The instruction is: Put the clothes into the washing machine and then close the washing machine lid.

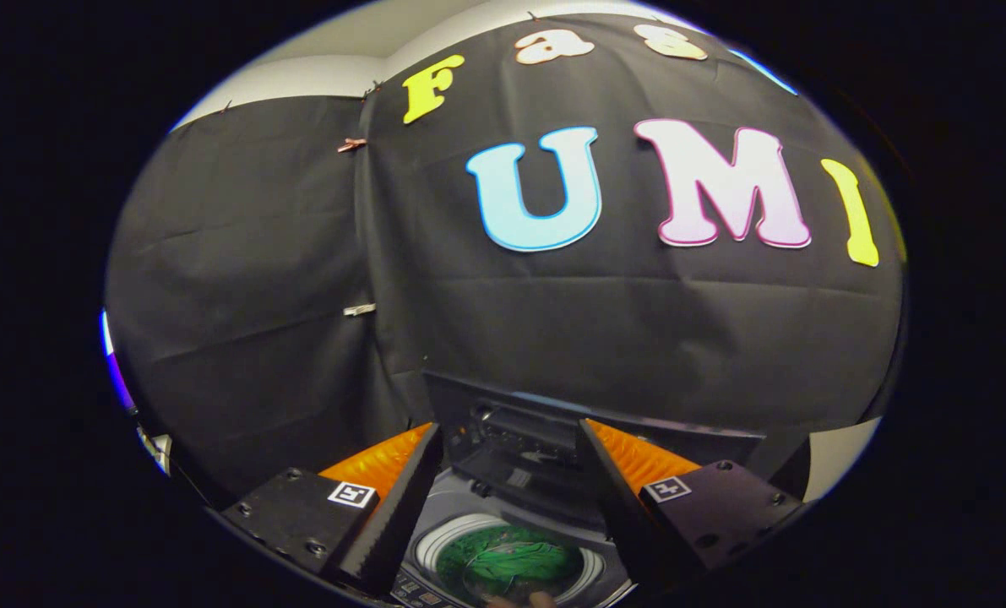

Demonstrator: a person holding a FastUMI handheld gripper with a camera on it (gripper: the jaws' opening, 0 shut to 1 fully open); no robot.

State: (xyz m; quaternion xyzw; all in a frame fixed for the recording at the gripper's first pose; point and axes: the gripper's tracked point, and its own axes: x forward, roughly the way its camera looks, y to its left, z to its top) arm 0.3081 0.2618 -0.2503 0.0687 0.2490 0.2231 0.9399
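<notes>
Your claw (pixel 509 473) was spread wide and held nothing, its two fingers (pixel 401 498) parted with open space between them. It hung above the washing machine (pixel 503 540), tilted so that the drum opening sat between and just below the fingertips. Inside that round opening lay the green clothes (pixel 511 561), already down in the tub, which is probably why you kept the fingers apart: the load looked released. Just beyond the fingers stood the raised lid (pixel 545 422), folded back and upright against the black cloth wall (pixel 241 279) behind the machine. You would have judged the loading done and the lid not yet shut. Something pale showed below the drum; I cannot tell what.
</notes>
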